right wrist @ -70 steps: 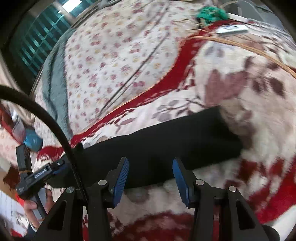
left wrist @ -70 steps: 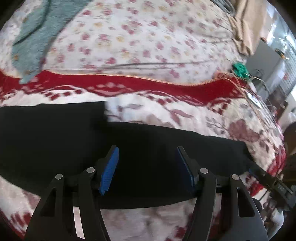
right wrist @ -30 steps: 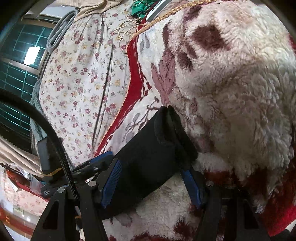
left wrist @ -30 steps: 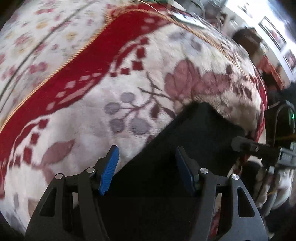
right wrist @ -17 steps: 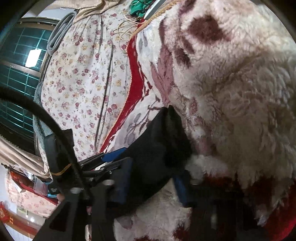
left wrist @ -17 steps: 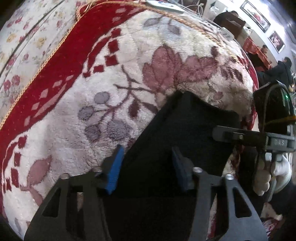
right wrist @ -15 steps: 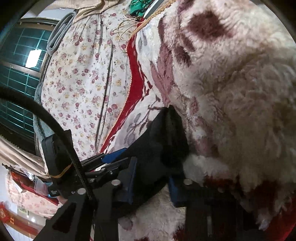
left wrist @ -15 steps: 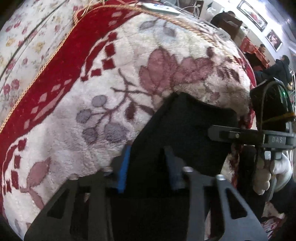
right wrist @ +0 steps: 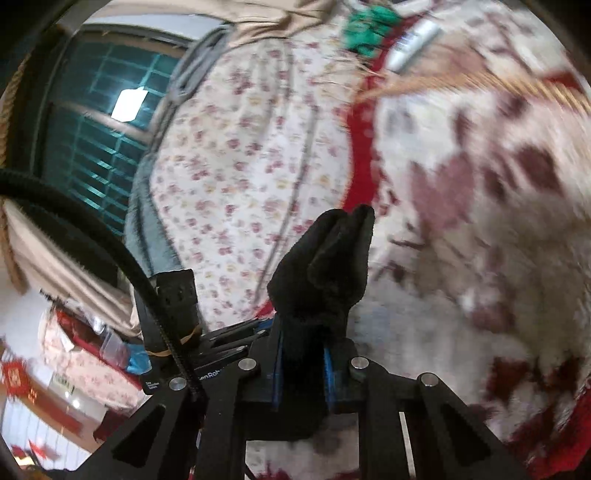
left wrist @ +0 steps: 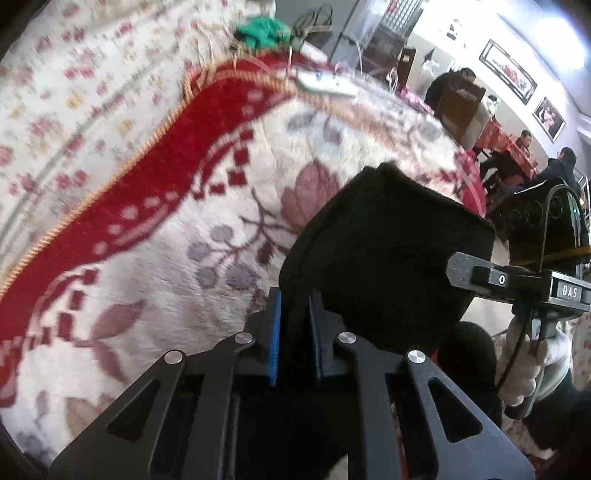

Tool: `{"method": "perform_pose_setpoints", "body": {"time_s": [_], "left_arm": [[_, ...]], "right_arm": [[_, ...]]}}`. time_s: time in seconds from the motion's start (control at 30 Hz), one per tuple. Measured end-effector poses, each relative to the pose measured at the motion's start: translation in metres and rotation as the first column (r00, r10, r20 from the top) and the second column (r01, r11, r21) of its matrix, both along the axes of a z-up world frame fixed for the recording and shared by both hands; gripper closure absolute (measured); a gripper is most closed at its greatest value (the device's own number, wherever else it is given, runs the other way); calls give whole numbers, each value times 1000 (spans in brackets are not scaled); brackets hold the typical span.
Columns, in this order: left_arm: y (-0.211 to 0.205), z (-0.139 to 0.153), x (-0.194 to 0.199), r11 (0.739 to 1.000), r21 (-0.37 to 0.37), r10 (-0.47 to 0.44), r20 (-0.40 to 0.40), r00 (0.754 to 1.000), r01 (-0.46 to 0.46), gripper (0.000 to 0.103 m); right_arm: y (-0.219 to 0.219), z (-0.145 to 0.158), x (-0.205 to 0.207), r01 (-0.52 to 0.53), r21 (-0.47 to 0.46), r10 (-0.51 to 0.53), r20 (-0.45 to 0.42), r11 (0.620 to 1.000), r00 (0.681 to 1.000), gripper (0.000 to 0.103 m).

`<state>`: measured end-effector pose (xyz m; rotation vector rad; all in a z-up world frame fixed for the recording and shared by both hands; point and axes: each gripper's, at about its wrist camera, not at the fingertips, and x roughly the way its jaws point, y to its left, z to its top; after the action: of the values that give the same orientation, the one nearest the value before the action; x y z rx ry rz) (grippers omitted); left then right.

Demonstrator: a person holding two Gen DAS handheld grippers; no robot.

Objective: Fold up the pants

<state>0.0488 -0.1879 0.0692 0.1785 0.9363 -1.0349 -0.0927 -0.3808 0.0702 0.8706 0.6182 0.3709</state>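
Observation:
The black pants (left wrist: 384, 251) are lifted at one end above a fluffy red-and-cream flowered blanket (left wrist: 155, 258). My left gripper (left wrist: 294, 306) is shut on the pants, its blue pads (left wrist: 274, 332) pinching the cloth edge. My right gripper (right wrist: 302, 354) is shut on the pants (right wrist: 325, 266) too, and the cloth sticks up in a bunch past its pads. The right gripper's body and gloved hand show in the left wrist view (left wrist: 517, 284), just right of the raised cloth. The rest of the pants is hidden below the grippers.
A flowered sheet (right wrist: 240, 177) lies beyond the blanket. A green bundle (left wrist: 266, 31) and a white remote (left wrist: 325, 85) sit at the blanket's far edge. A window (right wrist: 92, 122) stands far left in the right wrist view. People sit at a table (left wrist: 517, 147) in the far room.
Both grippers closed on the end of the pants and lifted it off the blanket. The views have tilted up, and the cloth now stands clear of the bed.

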Motion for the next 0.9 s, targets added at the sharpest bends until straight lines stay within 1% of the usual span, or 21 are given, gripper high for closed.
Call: {"method": "perform_pose_setpoints", "body": {"time_s": [0.07, 0.13, 0.23, 0.3, 0.37, 0.43, 0.5, 0.53, 0.57, 0.6, 0.67, 0.7, 0.73, 0.77, 0.8, 0.83, 0.87, 0.9], "left_arm": [[18, 17, -5, 999, -24, 23, 22, 1000, -22, 90], [39, 28, -9, 998, -45, 44, 38, 998, -42, 90], [72, 43, -17, 993, -81, 93, 51, 994, -89, 90], [93, 47, -21, 988, -98, 128, 47, 991, -123, 90], [116, 45, -23, 981, -105, 166, 43, 985, -161, 91], [148, 39, -24, 967, -99, 237, 15, 971, -234, 91], [185, 27, -20, 943, -81, 319, -47, 947, -322, 91], [206, 19, -18, 923, -71, 371, -80, 925, -377, 91], [232, 11, -17, 894, -66, 435, -104, 894, -442, 91], [251, 6, -19, 870, -59, 480, -114, 870, -489, 91], [285, -4, -22, 823, -47, 555, -151, 818, -567, 91], [303, -9, -27, 792, -48, 593, -180, 785, -609, 91], [316, -11, -31, 769, -53, 617, -198, 762, -637, 91], [325, -13, -35, 756, -56, 631, -203, 749, -652, 91], [333, -13, -42, 745, -53, 645, -195, 738, -665, 90], [333, -12, -44, 741, -53, 651, -188, 736, -669, 89], [336, -13, -50, 737, -60, 655, -185, 733, -673, 81], [337, -14, -54, 734, -78, 653, -193, 733, -675, 65]], "right_arm": [[13, 19, 0, -34, -12, 35, 37, 999, 999, 87], [27, 35, -2, -72, -25, 74, 74, 997, 995, 87], [58, 60, 0, -143, -53, 149, 125, 988, 981, 87], [85, 70, 2, -205, -67, 213, 145, 976, 966, 87], [114, 74, 7, -268, -82, 278, 149, 960, 949, 87], [139, 70, 14, -320, -92, 331, 140, 943, 933, 87], [167, 58, 23, -377, -93, 386, 108, 921, 916, 87], [183, 48, 29, -405, -98, 413, 81, 909, 907, 87], [202, 34, 36, -439, -110, 446, 50, 892, 893, 87], [220, 20, 42, -465, -122, 470, 21, 877, 882, 87], [245, -7, 53, -492, -132, 493, -26, 861, 870, 87], [258, -25, 61, -501, -130, 497, -63, 856, 865, 86], [271, -43, 69, -517, -118, 503, -130, 848, 854, 84], [283, -58, 75, -549, -94, 523, -206, 830, 827, 84], [286, -57, 76, -556, -91, 532, -201, 826, 823, 84], [285, -49, 72, -559, -105, 540, -160, 823, 826, 82], [282, -41, 70, -576, -99, 564, -124, 811, 816, 78], [275, -30, 67, -597, -82, 590, -93, 798, 802, 76]]}}
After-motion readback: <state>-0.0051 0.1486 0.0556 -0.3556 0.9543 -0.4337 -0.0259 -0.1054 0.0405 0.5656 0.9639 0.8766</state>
